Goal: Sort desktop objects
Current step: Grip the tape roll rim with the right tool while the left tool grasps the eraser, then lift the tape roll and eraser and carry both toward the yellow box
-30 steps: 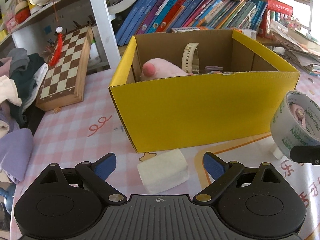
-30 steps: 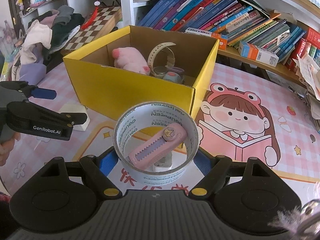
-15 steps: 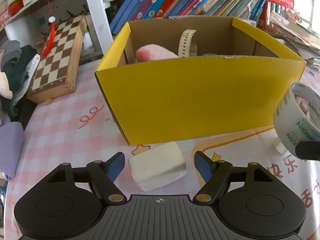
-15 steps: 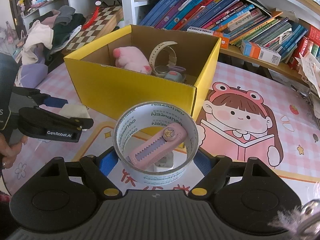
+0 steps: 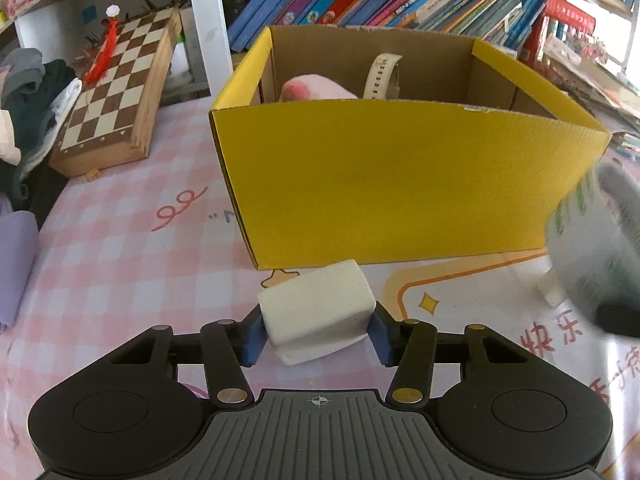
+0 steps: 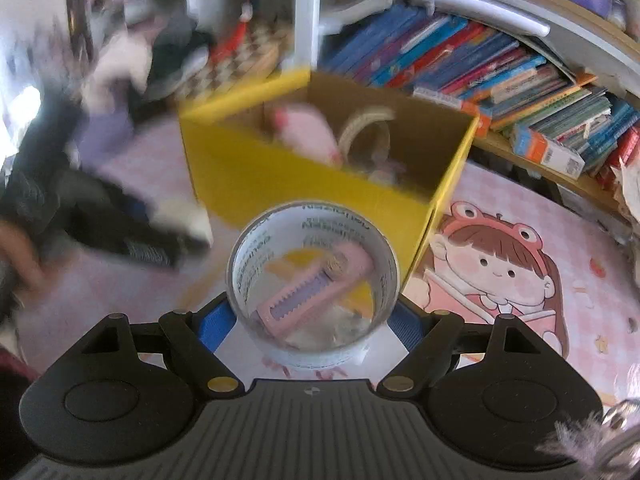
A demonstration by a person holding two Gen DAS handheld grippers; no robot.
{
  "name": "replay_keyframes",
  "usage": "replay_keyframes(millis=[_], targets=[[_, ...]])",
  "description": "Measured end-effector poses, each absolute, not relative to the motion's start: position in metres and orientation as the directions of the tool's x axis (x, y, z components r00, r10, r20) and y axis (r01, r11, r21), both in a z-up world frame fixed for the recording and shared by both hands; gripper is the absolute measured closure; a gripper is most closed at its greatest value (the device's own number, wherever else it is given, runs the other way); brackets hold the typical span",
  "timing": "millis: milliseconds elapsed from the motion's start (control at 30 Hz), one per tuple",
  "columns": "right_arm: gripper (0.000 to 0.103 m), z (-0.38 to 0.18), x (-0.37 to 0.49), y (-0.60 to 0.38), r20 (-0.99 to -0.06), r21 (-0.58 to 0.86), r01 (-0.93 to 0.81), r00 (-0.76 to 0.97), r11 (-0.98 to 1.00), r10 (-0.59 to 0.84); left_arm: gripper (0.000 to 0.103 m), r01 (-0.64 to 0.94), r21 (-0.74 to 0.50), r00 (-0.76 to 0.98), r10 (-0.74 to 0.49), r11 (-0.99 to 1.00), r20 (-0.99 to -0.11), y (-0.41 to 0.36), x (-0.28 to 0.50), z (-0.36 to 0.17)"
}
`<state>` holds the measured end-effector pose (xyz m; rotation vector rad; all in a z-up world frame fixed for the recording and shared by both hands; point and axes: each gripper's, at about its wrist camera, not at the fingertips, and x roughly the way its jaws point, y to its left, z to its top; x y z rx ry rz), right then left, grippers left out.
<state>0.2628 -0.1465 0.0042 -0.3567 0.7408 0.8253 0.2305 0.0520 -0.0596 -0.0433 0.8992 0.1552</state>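
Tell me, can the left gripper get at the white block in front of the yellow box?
Likely yes: the white block already sits between the closing left gripper pads, nothing in the way.

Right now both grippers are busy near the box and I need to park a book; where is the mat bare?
Bare checked mat lies between the chessboard and the yellow box. The cartoon girl print right of the box is free too. In front of the box it is crowded: white block, tape roll.
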Motion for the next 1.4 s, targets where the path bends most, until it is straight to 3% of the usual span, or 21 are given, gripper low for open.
replay_keyframes(millis=[67,200,333,1400], targets=[[0.023,0.0,0.267,-0.146,-0.742,0.011,-0.746,0.44,0.666,0.506,0.053,-0.148,0.026,0.618,0.113,0.989,-0.778,0.051,0.228,-0.058],[0.023,0.016,0.257,-0.148,-0.678,0.008,-0.776,0.459,0.63,0.574,0.053,-0.145,0.027,0.623,0.112,0.989,-0.774,0.05,0.223,-0.057],[0.023,0.009,0.253,-0.142,-0.711,-0.024,-0.789,0.445,0.614,0.544,0.053,-0.145,0.028,0.628,0.114,0.989,-0.77,0.05,0.221,-0.055],[0.023,0.026,0.247,-0.146,-0.695,-0.004,-0.749,0.478,0.662,0.537,0.058,-0.033,0.07,0.768,0.071,0.997,-0.636,0.031,0.194,-0.001]])
